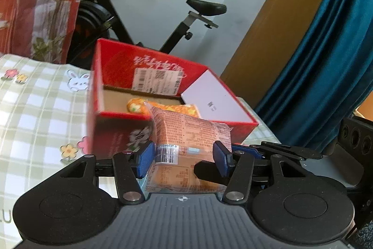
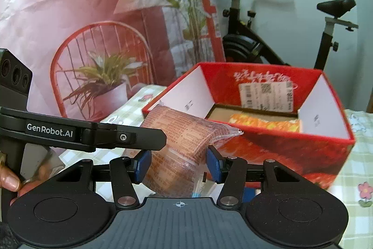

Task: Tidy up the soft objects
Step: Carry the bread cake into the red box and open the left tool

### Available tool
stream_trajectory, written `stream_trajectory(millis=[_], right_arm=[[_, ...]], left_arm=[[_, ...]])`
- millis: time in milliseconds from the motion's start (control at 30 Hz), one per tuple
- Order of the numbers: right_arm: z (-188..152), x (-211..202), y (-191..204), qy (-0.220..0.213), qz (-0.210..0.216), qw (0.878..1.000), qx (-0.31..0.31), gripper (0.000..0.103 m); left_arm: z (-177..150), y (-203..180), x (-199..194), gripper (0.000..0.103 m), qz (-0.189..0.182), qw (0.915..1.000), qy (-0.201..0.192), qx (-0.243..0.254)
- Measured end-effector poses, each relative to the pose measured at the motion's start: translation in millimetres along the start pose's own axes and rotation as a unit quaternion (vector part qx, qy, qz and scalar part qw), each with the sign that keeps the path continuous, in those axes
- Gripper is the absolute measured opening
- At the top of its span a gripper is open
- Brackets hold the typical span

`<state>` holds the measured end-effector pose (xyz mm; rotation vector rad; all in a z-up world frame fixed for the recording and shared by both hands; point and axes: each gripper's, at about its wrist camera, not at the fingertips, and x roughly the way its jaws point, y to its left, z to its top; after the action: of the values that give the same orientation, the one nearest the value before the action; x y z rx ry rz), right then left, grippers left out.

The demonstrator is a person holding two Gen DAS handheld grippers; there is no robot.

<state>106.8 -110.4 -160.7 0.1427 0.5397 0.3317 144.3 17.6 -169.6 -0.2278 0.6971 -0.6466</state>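
Both grippers [image 1: 184, 160] [image 2: 179, 165] pinch one clear, orange-printed snack packet [image 1: 186, 132].

One red box [image 1: 112, 132], two wrapped pastry packets [image 1: 186, 130], one exercise bike [image 1: 112, 15].

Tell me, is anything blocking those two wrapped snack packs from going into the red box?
Nothing visible blocks them. The left gripper holds one snack pack and the right gripper holds another snack pack, both just short of the red box. Its top is open; only its near wall must be cleared. An orange packet already lies inside.
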Motion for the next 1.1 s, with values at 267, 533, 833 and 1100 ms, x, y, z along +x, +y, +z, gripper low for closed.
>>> stream_trajectory(millis=[267,533,833,1100], right_arm=[[12,-15,-19,-0.020,-0.006,1.000,-0.006,0.048],[36,-13,-32,-0.027,-0.004,0.999,-0.024,0.048],[75,30,-50,-0.030,0.005,0.997,-0.077,0.048],[80,87,-64,0.021,0.015,0.997,-0.070,0.048]], left_arm=[[15,-17,8,0.057,-0.010,0.9999,-0.005,0.013],[34,-19,16,0.057,-0.011,0.9996,-0.019,0.017],[66,6,46,0.057,0.008,0.9995,-0.029,-0.006],[76,26,76,0.057,0.053,0.9984,0.012,-0.011]])
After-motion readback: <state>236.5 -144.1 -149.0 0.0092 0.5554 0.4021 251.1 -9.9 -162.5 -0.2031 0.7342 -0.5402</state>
